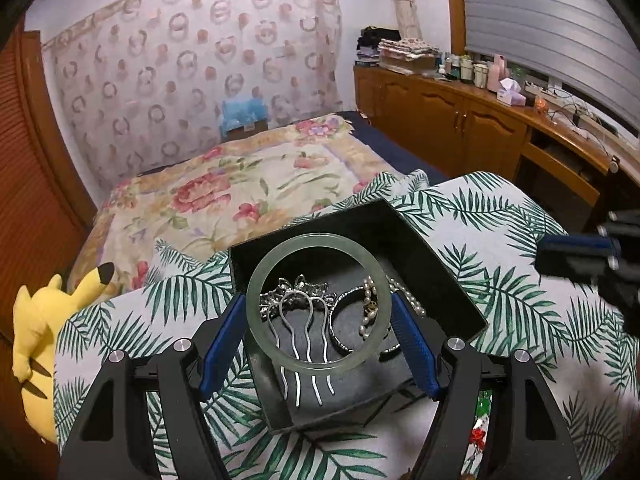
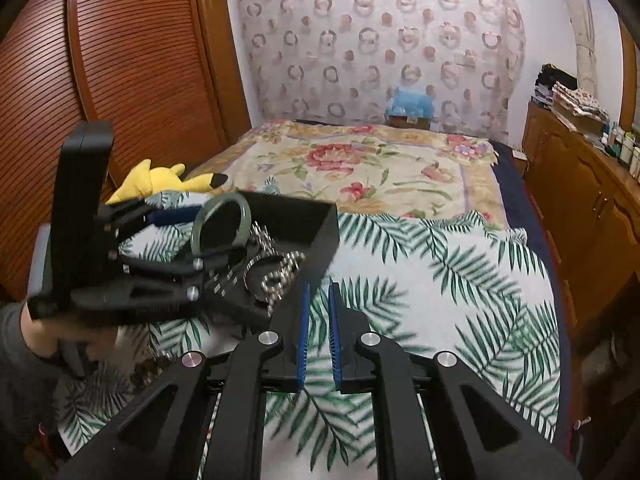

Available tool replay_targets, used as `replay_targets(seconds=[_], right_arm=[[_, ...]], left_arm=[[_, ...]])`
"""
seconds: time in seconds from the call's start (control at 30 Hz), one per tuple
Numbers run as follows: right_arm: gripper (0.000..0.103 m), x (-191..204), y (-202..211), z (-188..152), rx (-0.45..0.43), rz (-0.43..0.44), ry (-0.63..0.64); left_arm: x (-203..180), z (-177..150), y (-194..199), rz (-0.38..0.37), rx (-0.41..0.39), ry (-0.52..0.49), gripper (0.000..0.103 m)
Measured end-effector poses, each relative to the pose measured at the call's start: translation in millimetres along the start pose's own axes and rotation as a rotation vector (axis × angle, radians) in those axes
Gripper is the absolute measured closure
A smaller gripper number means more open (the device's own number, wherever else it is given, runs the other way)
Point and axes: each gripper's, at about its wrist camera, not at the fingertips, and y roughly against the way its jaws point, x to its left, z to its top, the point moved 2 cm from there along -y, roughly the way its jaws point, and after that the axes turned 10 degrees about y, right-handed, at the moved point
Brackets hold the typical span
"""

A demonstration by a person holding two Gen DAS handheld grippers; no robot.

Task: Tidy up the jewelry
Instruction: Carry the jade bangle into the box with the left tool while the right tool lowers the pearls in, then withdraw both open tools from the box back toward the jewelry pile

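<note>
Nearest the lens, left claw [image 1: 318, 334] clamped across a pale green bangle [image 1: 319, 302], blue pads pressing its two outer sides, ring held flat above the black jewelry box [image 1: 420, 240]. Inside the box, seen through and beside the bangle: silver hair comb [image 1: 304, 344], pearl strand [image 1: 370, 312], thin metal bracelet [image 1: 340, 340]. Box resting on a palm-leaf cloth [image 1: 500, 232] at the foot of the bed [image 1: 240, 184]; open cloth to the right of the box, less room on its left toward the yellow plush toy [image 1: 36, 328].

From the right wrist view: right claw [image 2: 318, 332] nearly closed, only a narrow slit between its blue pads, nothing between them, sitting just right of the box's near corner over bare leaf-print cloth. Same view gives the left claw from the side, bangle standing on edge at the box, a sleeve [image 2: 20, 360] below it. Box's outer wall visible here, its contents mostly masked and blurred.

Box's near edge cut off behind the left claw's frame in the left view; right claw only a dark blur at the far right edge there.
</note>
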Motion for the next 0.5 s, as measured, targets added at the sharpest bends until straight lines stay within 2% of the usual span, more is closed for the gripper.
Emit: replay_targets(seconds=[0.23, 0.5], right_arm=[[0.092, 10, -1, -19, -0.004, 0.022, -0.010], [0.092, 37, 6, -43, -0.015, 0.041, -0.009]], left_arm=[[-2, -9, 27, -0.021, -0.031, -0.012, 0.030], [5, -45, 76, -0.075, -0.054, -0.016, 0.030]])
